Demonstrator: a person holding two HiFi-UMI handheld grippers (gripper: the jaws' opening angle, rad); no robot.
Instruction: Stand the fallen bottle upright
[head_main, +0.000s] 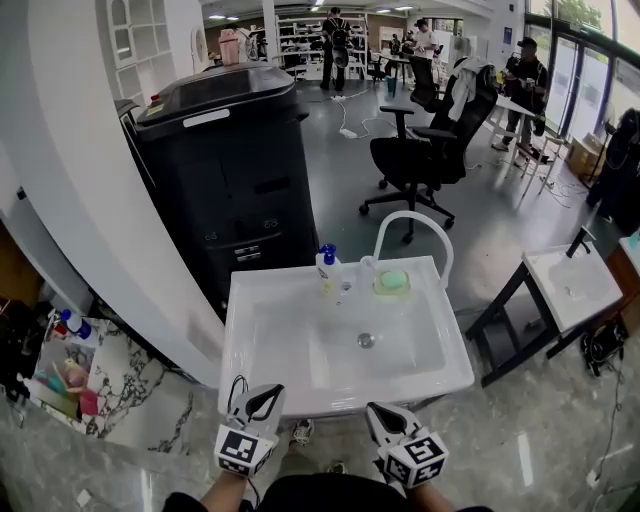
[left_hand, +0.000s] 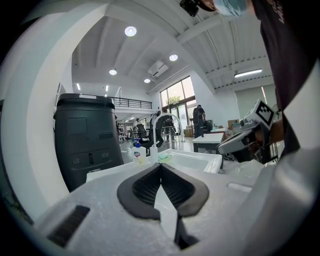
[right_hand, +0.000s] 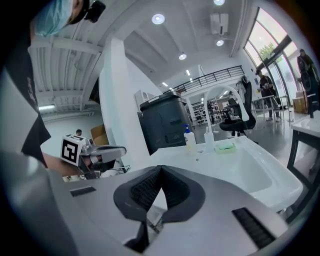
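A white sink (head_main: 262, 372) stands in front of me. On its back ledge a pump bottle with a blue cap (head_main: 327, 268) stands upright; it also shows as the blue-capped bottle (left_hand: 138, 153) (right_hand: 189, 138). Right of it stands a small clear bottle (head_main: 366, 272) (right_hand: 209, 139), then a green soap (head_main: 392, 281) under the arched white tap (head_main: 411, 222). I see no bottle lying down. My left gripper (head_main: 262, 396) (left_hand: 160, 168) and right gripper (head_main: 381, 412) (right_hand: 160, 171) hover at the sink's near edge, both shut and empty.
A big black machine (head_main: 225, 180) stands behind the sink at the left, a black office chair (head_main: 430, 150) behind at the right. A second small sink (head_main: 572, 285) is at the right. A shelf with toiletries (head_main: 65, 372) lies low at the left. People stand far back.
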